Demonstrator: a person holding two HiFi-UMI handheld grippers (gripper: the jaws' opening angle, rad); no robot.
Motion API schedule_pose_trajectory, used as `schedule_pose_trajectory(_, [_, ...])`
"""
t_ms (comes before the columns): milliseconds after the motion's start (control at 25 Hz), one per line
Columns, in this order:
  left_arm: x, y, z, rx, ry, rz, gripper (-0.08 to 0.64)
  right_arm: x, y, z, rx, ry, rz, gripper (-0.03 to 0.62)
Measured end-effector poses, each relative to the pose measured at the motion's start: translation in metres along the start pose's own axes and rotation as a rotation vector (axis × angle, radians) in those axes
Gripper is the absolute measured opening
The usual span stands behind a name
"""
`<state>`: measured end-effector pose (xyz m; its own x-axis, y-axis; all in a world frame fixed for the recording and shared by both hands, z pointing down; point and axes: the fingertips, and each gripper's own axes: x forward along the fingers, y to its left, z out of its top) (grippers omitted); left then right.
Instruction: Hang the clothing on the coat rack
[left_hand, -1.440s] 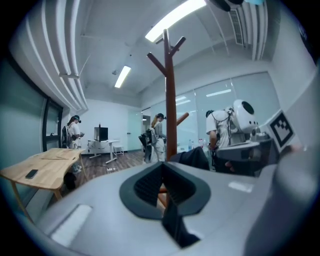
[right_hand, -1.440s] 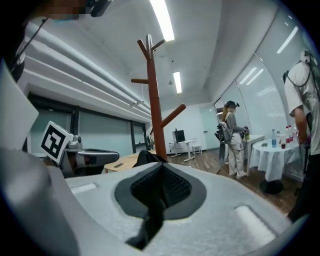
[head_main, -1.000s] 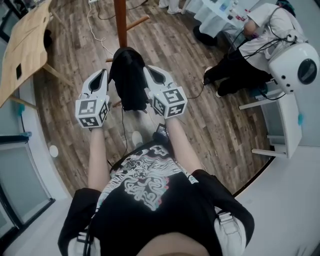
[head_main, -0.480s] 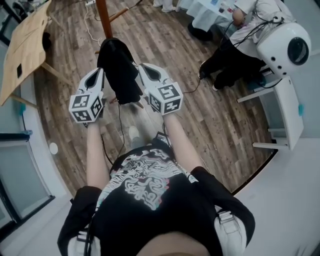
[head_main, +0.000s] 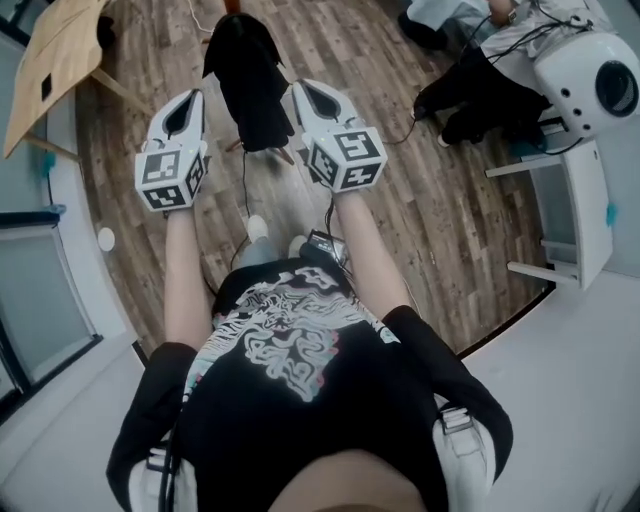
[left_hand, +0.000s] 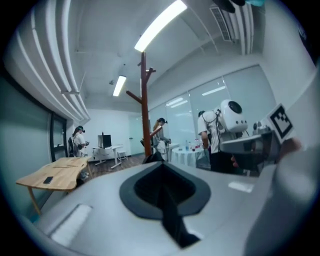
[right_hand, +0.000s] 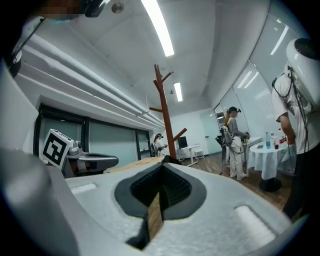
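Observation:
A black garment (head_main: 248, 85) hangs bunched between my two grippers over the wooden floor. My left gripper (head_main: 196, 96) is shut on its left edge and my right gripper (head_main: 300, 90) on its right edge. In the left gripper view the jaws (left_hand: 160, 166) are closed, with a bit of black cloth (left_hand: 152, 157) showing past the tips. The right gripper (right_hand: 162, 169) looks the same, dark cloth (right_hand: 171, 160) at its tip. The brown coat rack (left_hand: 145, 110) stands ahead with bare branches (right_hand: 164, 115); only the foot of its pole (head_main: 232, 5) shows in the head view.
A wooden table (head_main: 55, 60) stands at the far left by a glass wall. A person (head_main: 480, 95) sits at the far right beside a white machine (head_main: 590, 80) on a white frame. Cables (head_main: 245, 190) trail on the floor. More people and a round white table (left_hand: 187, 152) are behind the rack.
Both grippers have carried the garment toward the top of the head view, still shut on it. The rack's pole has slid almost out at the top edge.

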<state>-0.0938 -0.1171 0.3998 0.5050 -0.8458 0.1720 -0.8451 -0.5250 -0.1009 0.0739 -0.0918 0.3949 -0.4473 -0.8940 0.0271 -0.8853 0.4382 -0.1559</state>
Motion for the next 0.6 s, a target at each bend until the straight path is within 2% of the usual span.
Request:
schedule_pose_trajectory(80, [-0.006, 0.007, 0.008, -0.019, -0.038, 0.013, -0.011, -0.002, 0.005, 0.004, -0.012, -0.013, -0.005, -0.002])
schedule_pose_trajectory(280, [-0.016, 0.016, 0.008, -0.023, -0.054, -0.001, -0.011, -0.004, 0.020, 0.012, -0.005, -0.060, -0.013, -0.002])
schedule_pose_trajectory(600, [-0.028, 0.042, 0.012, -0.051, -0.091, -0.030, -0.011, 0.006, 0.032, 0.005, -0.017, -0.039, -0.073, -0.002])
